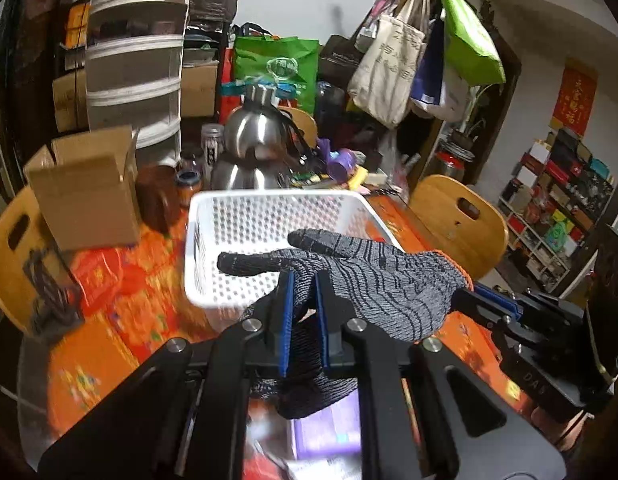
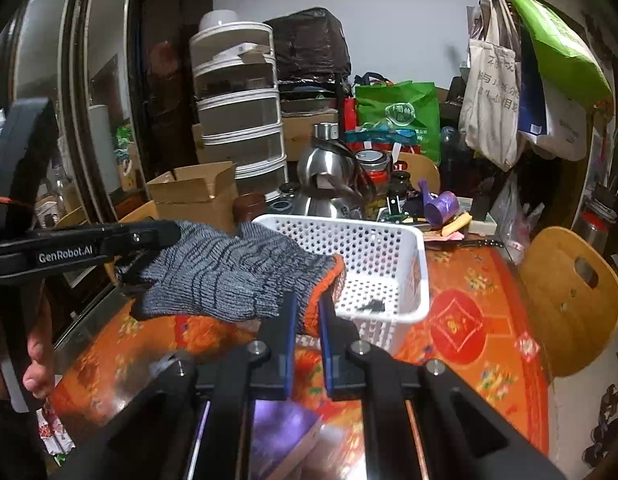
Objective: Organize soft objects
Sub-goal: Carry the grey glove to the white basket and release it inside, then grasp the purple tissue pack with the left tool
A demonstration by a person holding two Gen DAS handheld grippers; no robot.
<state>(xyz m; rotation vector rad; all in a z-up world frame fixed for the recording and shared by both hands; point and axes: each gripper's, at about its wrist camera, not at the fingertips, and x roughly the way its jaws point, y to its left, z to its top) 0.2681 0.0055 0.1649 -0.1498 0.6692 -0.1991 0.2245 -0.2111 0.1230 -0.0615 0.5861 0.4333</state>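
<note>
A grey knit glove (image 1: 373,280) with an orange cuff is held in the air between both grippers, just in front of a white perforated basket (image 1: 237,240). My left gripper (image 1: 305,280) is shut on the glove's finger end. My right gripper (image 2: 307,304) is shut on the glove (image 2: 229,276) at its orange cuff. The right gripper also shows at the right of the left wrist view (image 1: 493,300), and the left gripper shows at the left of the right wrist view (image 2: 149,240). The basket (image 2: 405,240) holds a small dark item (image 2: 373,305).
The table (image 2: 469,320) has an orange-red patterned cloth. Behind the basket stand a steel kettle (image 1: 253,144), a cardboard box (image 1: 89,188), jars and a purple cup (image 1: 341,164). Wooden chairs (image 1: 461,220) flank the table. A purple box (image 1: 329,428) lies under the grippers.
</note>
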